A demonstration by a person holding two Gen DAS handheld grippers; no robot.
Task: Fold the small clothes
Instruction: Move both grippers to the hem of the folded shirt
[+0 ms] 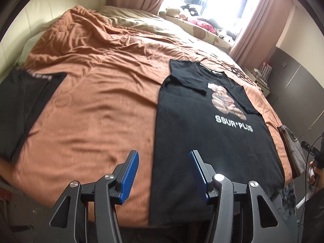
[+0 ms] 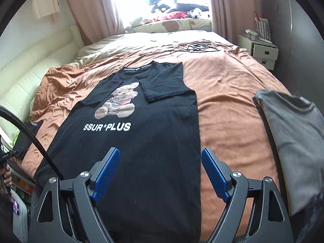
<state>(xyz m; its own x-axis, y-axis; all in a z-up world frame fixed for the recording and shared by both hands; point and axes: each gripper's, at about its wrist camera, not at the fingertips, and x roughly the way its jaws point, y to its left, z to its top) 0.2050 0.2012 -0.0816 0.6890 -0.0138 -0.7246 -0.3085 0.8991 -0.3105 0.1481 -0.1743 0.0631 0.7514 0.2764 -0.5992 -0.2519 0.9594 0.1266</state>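
A black T-shirt (image 1: 212,141) (image 2: 141,141) with a teddy-bear print and the white words SSUR*PLUS lies flat on the orange bedspread (image 1: 97,101) (image 2: 222,111). Both long sides and both sleeves are folded inward, so it forms a long strip with the hem nearest me. My left gripper (image 1: 164,174) hovers open over the shirt's left hem edge, nothing between its blue pads. My right gripper (image 2: 161,174) hovers open above the hem's right part, also holding nothing.
A dark folded garment (image 1: 26,105) (image 2: 28,135) lies at the bed's left edge, a grey one (image 1: 293,151) (image 2: 293,141) at the right edge. Cables (image 2: 194,47) lie further up the bed. A cream headboard (image 2: 30,77), a white bedside cabinet (image 2: 261,50) and plush toys at the window.
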